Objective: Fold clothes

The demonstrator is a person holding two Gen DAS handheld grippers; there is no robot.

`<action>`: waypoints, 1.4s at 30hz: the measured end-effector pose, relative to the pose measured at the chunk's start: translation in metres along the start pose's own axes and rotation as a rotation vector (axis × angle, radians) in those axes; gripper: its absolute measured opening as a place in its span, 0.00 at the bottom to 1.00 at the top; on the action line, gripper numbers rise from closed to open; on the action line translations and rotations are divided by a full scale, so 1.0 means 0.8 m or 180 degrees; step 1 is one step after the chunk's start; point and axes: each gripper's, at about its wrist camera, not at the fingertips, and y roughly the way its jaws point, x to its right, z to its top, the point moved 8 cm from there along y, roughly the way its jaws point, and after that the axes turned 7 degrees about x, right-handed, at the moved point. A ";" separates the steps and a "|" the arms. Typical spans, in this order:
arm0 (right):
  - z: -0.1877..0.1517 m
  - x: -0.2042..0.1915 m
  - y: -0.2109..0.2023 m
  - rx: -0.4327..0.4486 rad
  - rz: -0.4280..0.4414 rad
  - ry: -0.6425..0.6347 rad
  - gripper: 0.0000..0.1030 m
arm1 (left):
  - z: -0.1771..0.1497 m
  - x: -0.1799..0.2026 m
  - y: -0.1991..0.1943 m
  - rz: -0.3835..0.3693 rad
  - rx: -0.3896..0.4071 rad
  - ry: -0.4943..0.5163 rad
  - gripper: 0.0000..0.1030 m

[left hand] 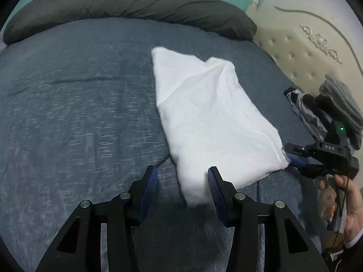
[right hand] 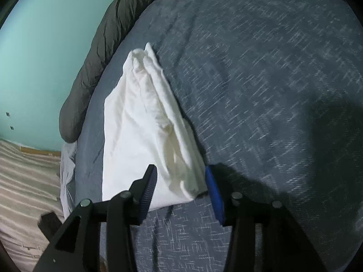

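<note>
Blue-padded left claw gapes around the near corner of the folded white garment on the bed; right claw, also wide open, straddles another corner. Closing shallow could pinch one layer only, spilling the fold. Teal wall, cream headboard.

A: Dim, flat indoor light in both views. Blown out on the white cloth, with little fold detail in the left view.

B: Softer on the same cloth from the right, creases readable. Heavy shadow thrown across the bedspread at lower right.

A: Strong fisheye bending, black corners around each round picture. Streaky smear in the bedspread weave.

B: Smeared too near the right hand-held gripper.
</note>
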 end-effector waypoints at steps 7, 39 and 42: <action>-0.006 -0.006 0.014 -0.0031 -0.0084 -0.0233 0.18 | -0.015 0.001 0.017 0.0001 -0.0113 0.0036 0.49; 0.005 0.027 -0.024 0.0150 0.0119 0.0030 0.02 | -0.021 -0.001 0.019 -0.0046 -0.0135 0.0014 0.51; 0.010 0.043 -0.033 0.0253 0.0011 0.0108 0.00 | -0.021 -0.002 0.019 -0.0044 -0.0134 0.0011 0.51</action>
